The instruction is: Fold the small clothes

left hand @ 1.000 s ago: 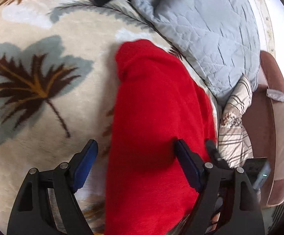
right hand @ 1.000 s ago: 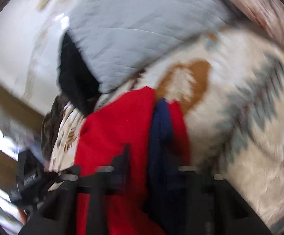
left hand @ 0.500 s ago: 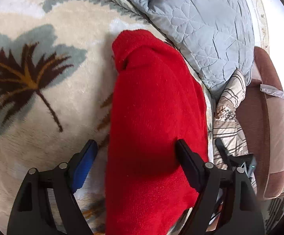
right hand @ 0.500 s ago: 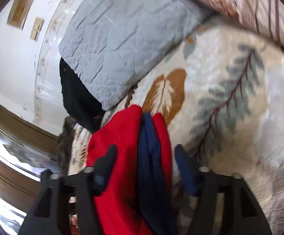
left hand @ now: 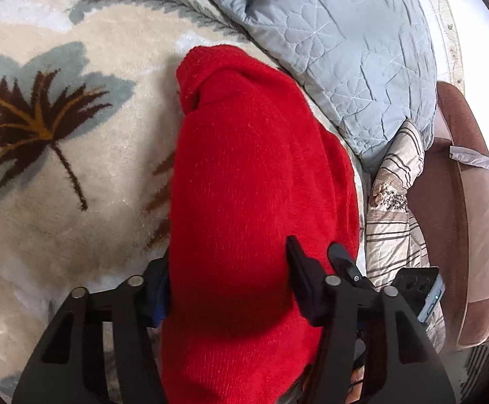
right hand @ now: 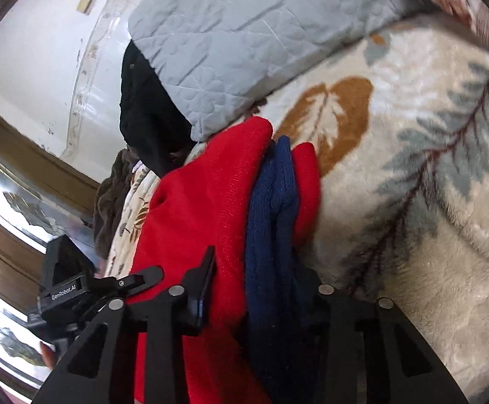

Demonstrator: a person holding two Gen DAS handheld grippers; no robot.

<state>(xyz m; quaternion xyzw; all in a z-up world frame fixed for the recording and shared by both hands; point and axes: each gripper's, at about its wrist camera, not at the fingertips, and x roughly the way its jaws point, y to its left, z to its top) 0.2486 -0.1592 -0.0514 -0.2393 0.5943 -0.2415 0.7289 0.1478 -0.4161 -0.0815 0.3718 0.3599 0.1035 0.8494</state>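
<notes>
On leaf-print blanket (left hand: 76, 202), red sweater (left hand: 251, 185).

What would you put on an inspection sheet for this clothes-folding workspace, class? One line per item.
Surface: cream leaf-print blanket, plush.
Job's things: red knit garment folded over, navy knit layer showing in the fold.
Clutter: grey quilted pillow, striped bedding, black cloth.
Grippers: left gripper and right gripper both closed on the red knit garment.
Cables: nothing seen.
Surroundings: brown upholstered chair, white wall.
</notes>
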